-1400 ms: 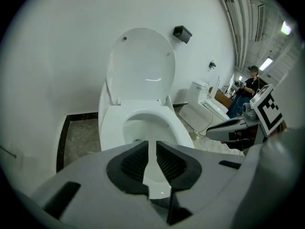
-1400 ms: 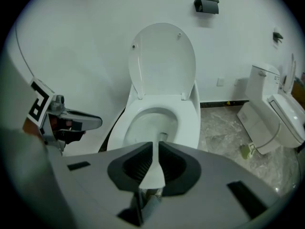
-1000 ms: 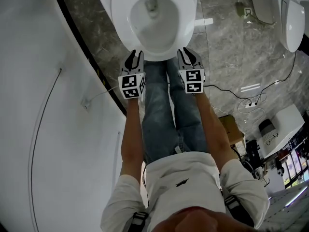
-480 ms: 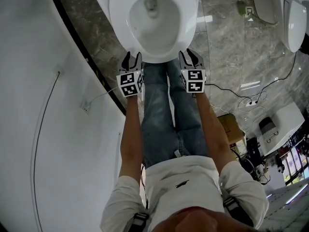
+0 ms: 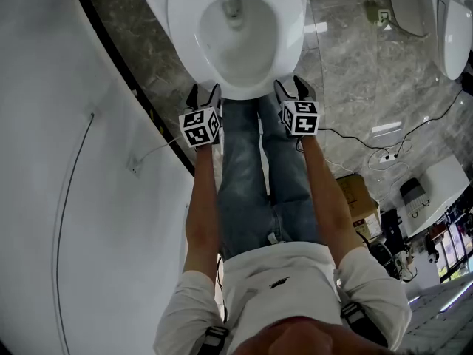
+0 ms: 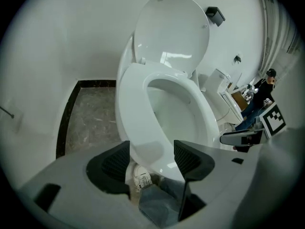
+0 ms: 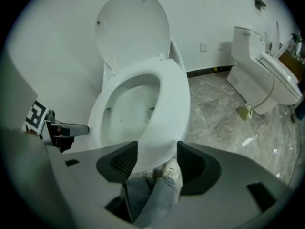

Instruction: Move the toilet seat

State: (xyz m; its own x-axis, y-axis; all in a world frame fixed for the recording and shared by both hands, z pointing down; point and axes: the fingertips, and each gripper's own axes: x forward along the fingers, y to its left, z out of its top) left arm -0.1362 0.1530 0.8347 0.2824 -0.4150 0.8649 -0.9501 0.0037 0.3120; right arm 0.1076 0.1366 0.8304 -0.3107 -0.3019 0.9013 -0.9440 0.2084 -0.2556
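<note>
The white glossy plastic toilet seat (image 5: 292, 35) lies flat on the bowl at twelve o'clock from the person. Its rounded white lid (image 6: 171, 27) stands raised against the wall behind it. In the head view the left gripper (image 5: 203, 93) sits at about seven o'clock on the ring and the right gripper (image 5: 294, 87) at about five o'clock, both at the front rim and pointing steeply down.

Each gripper's jaws have just been opening and now stand wide apart. In both gripper views the seat's front edge shows in the gap between the ribbed black pads (image 6: 187, 157). The pads appear to stand clear of it, though the wide-angle lens makes contact hard to rule out. Nothing is clamped.

The seat looks like stiff moulded plastic, fairly light, and it probably pivots on a hinge at its twelve o'clock end. Its smooth surface will likely be slippery under the pads. The front lip, farthest from the hinge, seems the best hold, one gripper on each side of six o'clock. A firm pinch across the edge, or a hook under it, would suit. It should be moved gently, because a dropped seat could slam or crack.
</note>
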